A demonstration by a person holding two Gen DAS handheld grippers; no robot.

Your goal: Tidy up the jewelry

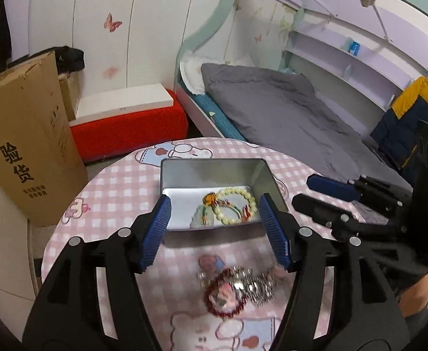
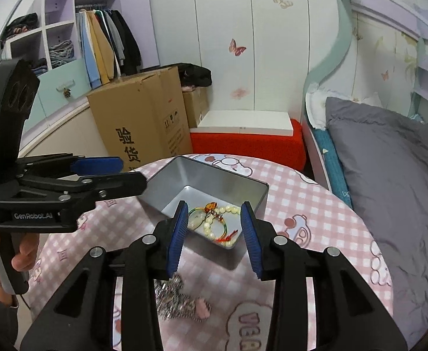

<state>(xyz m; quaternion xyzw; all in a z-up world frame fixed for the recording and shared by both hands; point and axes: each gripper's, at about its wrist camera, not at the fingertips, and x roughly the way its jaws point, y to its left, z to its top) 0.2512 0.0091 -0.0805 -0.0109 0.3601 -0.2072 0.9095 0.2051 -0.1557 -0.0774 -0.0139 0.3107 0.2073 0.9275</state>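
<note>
1. Left wrist view: left gripper (image 1: 214,228) has jaws wide apart, empty, at near edge of metal tin (image 1: 184,172).
2. Tin sits on pink checked table (image 1: 111,181); cream bead bracelet (image 1: 237,207) w/ other pieces inside.
3. Silver watch (image 1: 252,285) and red bead bracelet (image 1: 222,298) lie on table, just in front of tin.
4. Right gripper (image 2: 215,241): jaws apart, empty, above tin's near corner.
</note>
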